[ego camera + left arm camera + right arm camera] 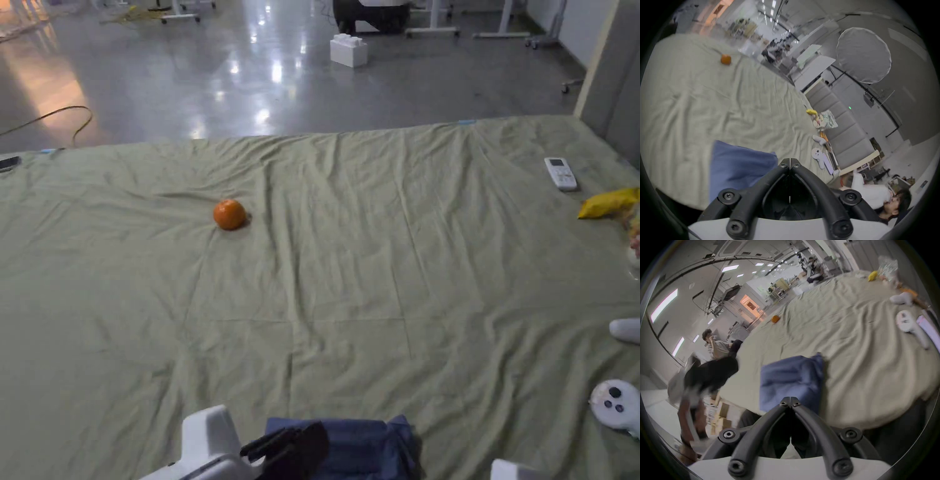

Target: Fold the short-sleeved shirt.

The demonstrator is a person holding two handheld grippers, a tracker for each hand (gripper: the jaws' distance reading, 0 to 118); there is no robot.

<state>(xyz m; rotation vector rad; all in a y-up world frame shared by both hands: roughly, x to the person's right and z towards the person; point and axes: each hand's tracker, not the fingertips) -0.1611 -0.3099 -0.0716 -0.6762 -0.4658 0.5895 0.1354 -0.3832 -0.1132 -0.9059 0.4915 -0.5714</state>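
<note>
- The left gripper (790,160) has its jaws pressed tip to tip with nothing caught between them; it hangs just off the near edge of the bed, beside the shirt and apart from it.
- The right gripper (790,398) is likewise clenched on nothing, tips meeting above the near edge of the cloth, no fabric pinched that I can make out.
- The short-sleeved shirt (359,447) lies at the near edge of the bed, right in front of the person, as a compact blue bundle with fairly straight sides and no sleeve sticking out.
- From where I stand, the folding looks done or very nearly so: the bundle is small and squared, and both tools are off it. One far corner stands a bit proud, so a last pat might tidy it.
- Around it, the green sheet (350,262) is wrinkled but bare near the shirt.
- Well apart sit an orange (229,214), a white remote (560,173) and a white controller (615,404) towards the right side; none crowds the bundle.
</note>
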